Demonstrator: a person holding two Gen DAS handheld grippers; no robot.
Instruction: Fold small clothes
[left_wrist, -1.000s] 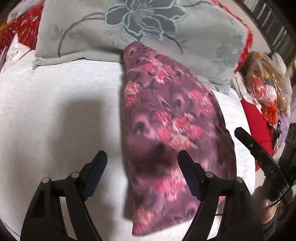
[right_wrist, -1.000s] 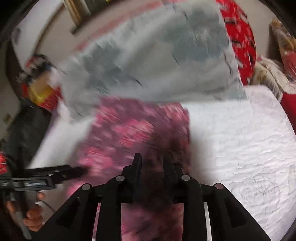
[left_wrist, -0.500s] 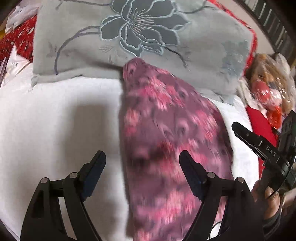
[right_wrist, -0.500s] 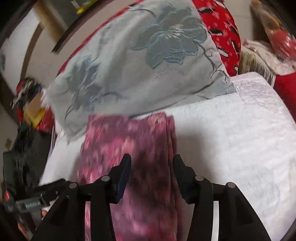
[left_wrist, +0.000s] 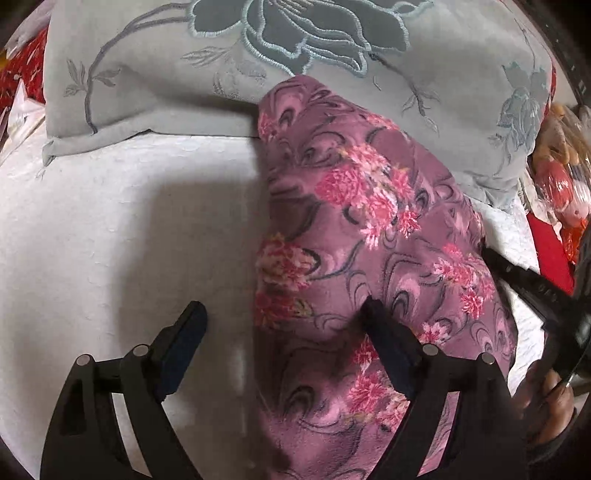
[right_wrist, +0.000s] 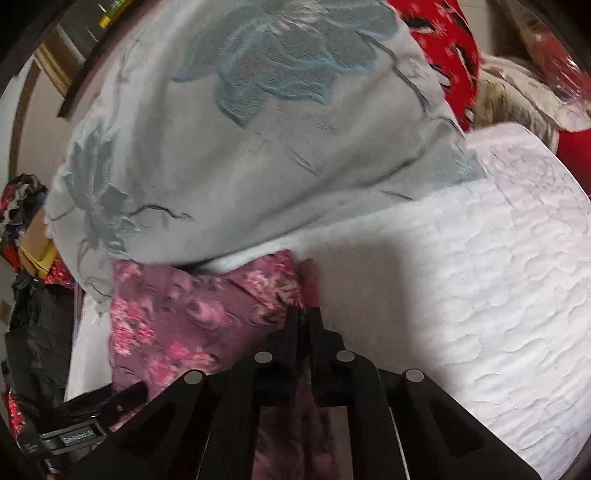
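A purple garment with pink flowers (left_wrist: 362, 236) lies folded lengthwise on the white quilted bed (left_wrist: 129, 229), its far end against a grey pillow. My left gripper (left_wrist: 284, 317) is open and hovers over the garment's near left edge, one finger over the quilt, the other over the cloth. My right gripper (right_wrist: 303, 314) is shut on the garment's right edge (right_wrist: 280, 284); the garment also shows in the right wrist view (right_wrist: 177, 317). The right gripper also shows at the right of the left wrist view (left_wrist: 532, 284).
A grey pillow with an embroidered blue flower (left_wrist: 295, 48) leans at the head of the bed, also in the right wrist view (right_wrist: 258, 129). Red patterned bedding (right_wrist: 447, 48) and bagged items (left_wrist: 561, 177) lie beyond. Dark clutter (right_wrist: 33, 332) sits off the bed's left side.
My right gripper opened briefly, then closed on the garment's right edge near the pillow. My left gripper stayed open and moved closer to the garment.
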